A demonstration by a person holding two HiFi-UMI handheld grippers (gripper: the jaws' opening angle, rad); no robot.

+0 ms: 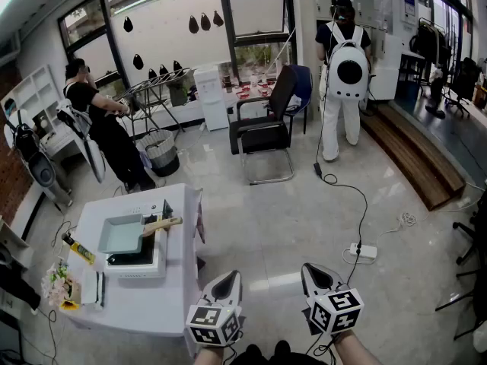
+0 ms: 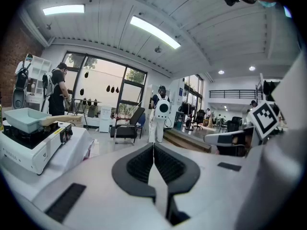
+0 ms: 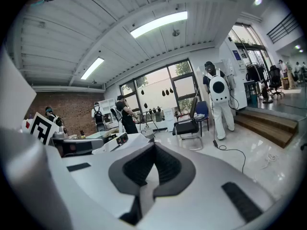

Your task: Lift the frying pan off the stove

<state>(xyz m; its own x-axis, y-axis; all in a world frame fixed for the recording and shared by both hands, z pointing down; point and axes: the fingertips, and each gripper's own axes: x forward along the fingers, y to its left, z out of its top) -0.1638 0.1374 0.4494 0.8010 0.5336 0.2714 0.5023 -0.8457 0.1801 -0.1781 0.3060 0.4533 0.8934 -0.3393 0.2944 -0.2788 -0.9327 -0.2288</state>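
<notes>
**The pan sits on the stove, far off to the left of both grippers.**

In the head view, the frying pan [image 1: 120, 233] rests on the stove [image 1: 138, 263] on the table [image 1: 152, 310]. Its wooden handle [image 1: 162, 225] sticks out toward 3 o'clock, which is the side the grippers are on. The left gripper [image 1: 227, 280] has its jaws pressed together with nothing in them. So does the right gripper [image 1: 314, 274]. From the left gripper the pan lies at about 10 o'clock, well apart from it. The right gripper is farther away. I think the left gripper is the better one to go, and it needs to open before it grabs the handle.
</notes>
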